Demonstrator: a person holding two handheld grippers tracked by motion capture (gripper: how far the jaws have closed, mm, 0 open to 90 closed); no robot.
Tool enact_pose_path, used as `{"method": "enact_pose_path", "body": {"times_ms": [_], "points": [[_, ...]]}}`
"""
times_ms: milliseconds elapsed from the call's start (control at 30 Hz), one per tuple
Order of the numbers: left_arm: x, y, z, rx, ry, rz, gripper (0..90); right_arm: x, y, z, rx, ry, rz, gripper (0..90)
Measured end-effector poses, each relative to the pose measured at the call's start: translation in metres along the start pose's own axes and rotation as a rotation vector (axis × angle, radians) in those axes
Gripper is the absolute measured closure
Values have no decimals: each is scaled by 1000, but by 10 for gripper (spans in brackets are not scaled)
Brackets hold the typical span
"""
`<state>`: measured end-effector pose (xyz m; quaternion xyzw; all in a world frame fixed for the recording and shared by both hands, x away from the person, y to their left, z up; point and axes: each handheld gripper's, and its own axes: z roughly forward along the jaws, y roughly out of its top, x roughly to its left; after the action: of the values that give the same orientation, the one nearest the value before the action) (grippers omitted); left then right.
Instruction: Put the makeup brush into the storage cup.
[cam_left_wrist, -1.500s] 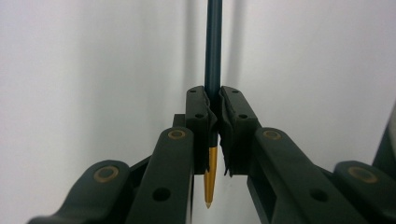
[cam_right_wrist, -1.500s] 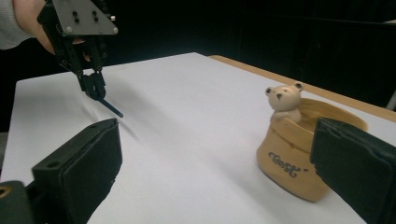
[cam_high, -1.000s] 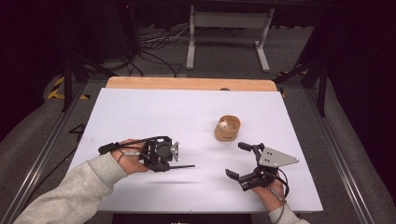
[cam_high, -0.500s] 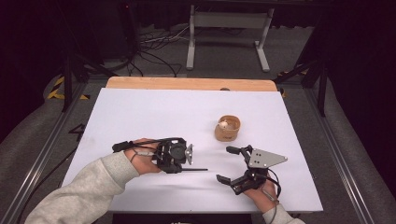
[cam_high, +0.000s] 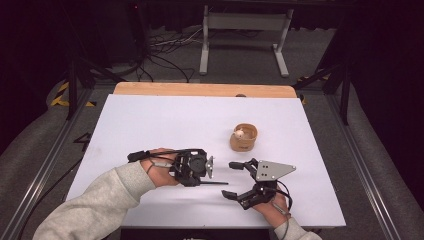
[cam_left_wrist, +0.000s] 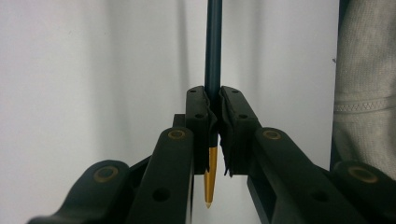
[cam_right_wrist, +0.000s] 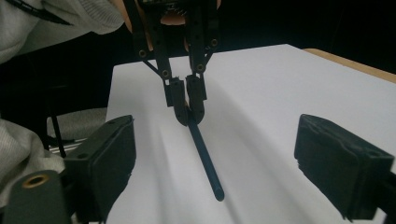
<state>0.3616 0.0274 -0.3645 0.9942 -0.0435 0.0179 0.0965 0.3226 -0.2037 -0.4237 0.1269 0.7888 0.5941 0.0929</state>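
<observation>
A dark blue pencil (cam_high: 216, 183) with a yellow sharpened point (cam_left_wrist: 210, 179) is clamped in my left gripper (cam_high: 201, 181), which lies on its side at the front middle of the white table. In the left gripper view the jaws (cam_left_wrist: 213, 100) are shut on the shaft (cam_left_wrist: 214, 46). The shaft sticks out to the right toward my right gripper (cam_high: 230, 180). That gripper is open, its two black pads (cam_right_wrist: 336, 163) wide apart on either side of the pencil's blunt end (cam_right_wrist: 206, 161). Nothing touches those pads. The left gripper (cam_right_wrist: 186, 111) faces the right gripper's camera.
A small tan round cup (cam_high: 244, 138) with a pale little object inside stands behind the right gripper. The white table top (cam_high: 165, 125) has a wooden strip (cam_high: 200, 90) along its far edge. Cables and a metal stand lie on the floor beyond.
My left gripper has carried the pencil to the right. The right gripper has shifted left, so its open jaws now flank the pencil's free end.
</observation>
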Motion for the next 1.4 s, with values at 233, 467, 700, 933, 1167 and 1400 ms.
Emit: {"method": "enact_pose_path", "body": {"times_ms": [233, 467, 700, 933, 1167, 1400], "points": [[-1, 1, 0, 4, 3, 7, 825, -1, -1, 8, 46, 27, -12, 287], [-1, 1, -1, 4, 1, 11, 825, -2, -3, 11, 87, 75, -15, 498], [-3, 2, -1, -1, 7, 28, 825, -6, -7, 15, 118, 100, 8, 608], [-3, 2, -2, 2, 8, 29, 825, -6, -7, 16, 142, 119, 12, 720], [-4, 3, -2, 10, 8, 35, 825, -6, -8, 17, 156, 124, 16, 773], [-5, 3, -1, 7, 3, 47, 825, -8, -9, 17, 164, 132, 22, 836]]}}
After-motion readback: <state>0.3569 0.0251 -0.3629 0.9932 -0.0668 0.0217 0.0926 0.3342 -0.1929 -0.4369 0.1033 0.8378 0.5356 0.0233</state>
